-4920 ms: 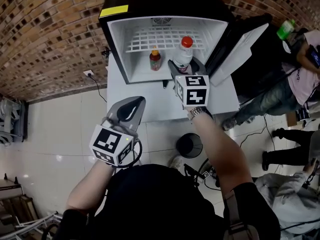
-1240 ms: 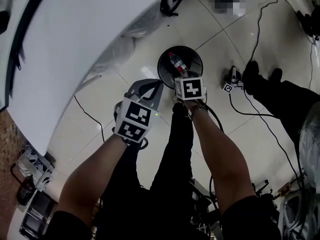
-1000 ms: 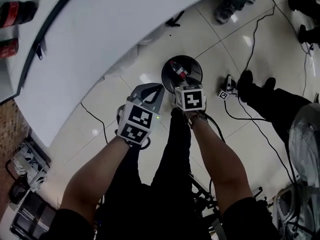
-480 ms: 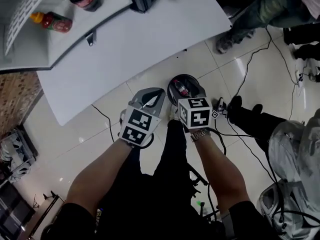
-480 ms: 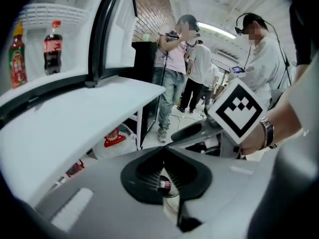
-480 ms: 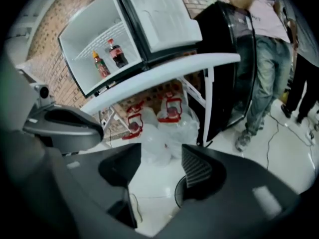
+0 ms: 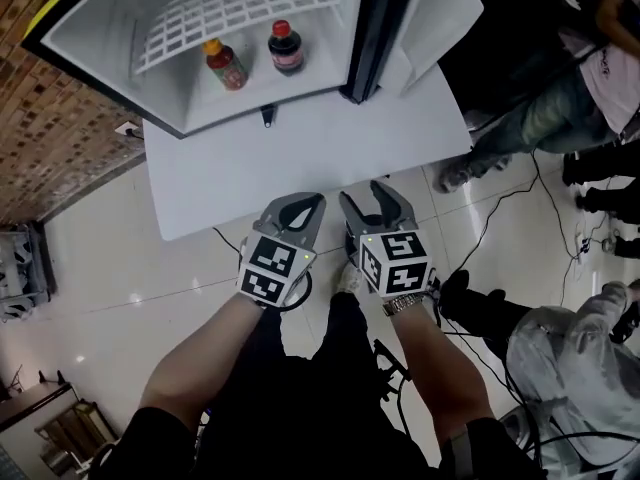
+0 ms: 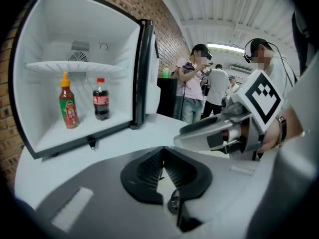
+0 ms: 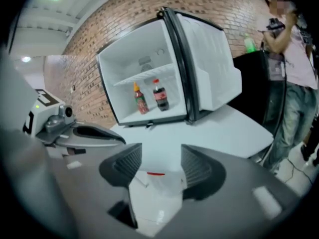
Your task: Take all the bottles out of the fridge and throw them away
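The small white fridge [image 7: 170, 88] stands open on a white table [image 7: 300, 153]. On its floor stand a red sauce bottle with a yellow cap [image 7: 226, 65] and a dark cola bottle [image 7: 286, 47], below a wire shelf. The same sauce bottle [image 8: 68, 107] and cola bottle [image 8: 101, 99] show in the left gripper view. My left gripper [image 7: 302, 206] hangs shut and empty before the table. Beside it my right gripper [image 7: 373, 200] is open; its jaws have just been closing slightly with nothing between them. Both point toward the fridge, well short of the bottles [image 9: 140, 98].
The fridge door [image 7: 425, 8] swings open to the right. Several people [image 7: 560, 98] stand on the tiled floor at right, among cables [image 7: 500, 218]. A brick wall [image 7: 60, 118] lies behind and left of the fridge.
Both grippers have risen from over the black floor bin, where a bottle lay, and now face the fridge. The bin has left the head view; the fridge has come in.
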Demonstrator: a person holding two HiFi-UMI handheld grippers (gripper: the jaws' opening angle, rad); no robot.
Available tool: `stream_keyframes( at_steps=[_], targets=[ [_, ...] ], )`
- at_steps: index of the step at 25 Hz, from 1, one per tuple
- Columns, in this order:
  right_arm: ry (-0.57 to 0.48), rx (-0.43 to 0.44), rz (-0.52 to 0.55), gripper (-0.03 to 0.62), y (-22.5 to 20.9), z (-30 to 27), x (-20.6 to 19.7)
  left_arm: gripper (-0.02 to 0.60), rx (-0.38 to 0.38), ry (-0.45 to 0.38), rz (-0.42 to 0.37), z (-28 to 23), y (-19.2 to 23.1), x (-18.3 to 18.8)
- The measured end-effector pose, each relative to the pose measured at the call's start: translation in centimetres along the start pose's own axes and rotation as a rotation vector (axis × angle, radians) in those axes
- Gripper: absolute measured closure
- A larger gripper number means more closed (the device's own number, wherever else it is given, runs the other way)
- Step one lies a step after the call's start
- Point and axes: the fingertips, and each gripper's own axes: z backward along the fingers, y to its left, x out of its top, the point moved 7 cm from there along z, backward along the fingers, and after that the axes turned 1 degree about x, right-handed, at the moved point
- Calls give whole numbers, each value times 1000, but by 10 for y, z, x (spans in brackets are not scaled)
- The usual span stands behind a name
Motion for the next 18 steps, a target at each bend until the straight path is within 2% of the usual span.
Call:
stream_keyframes(
  at_steps=[3, 8, 18],
  targets=[
    [-38, 39, 82, 347, 16, -11, 33, 578, 81, -56, 28, 20, 25, 18],
    [-77, 64, 185, 347, 42, -31, 69, 578, 171, -106, 50, 55, 52, 30],
    [-119, 18, 301, 347, 52, -83, 109, 578, 282, -158, 85, 89, 80, 32]
  ],
)
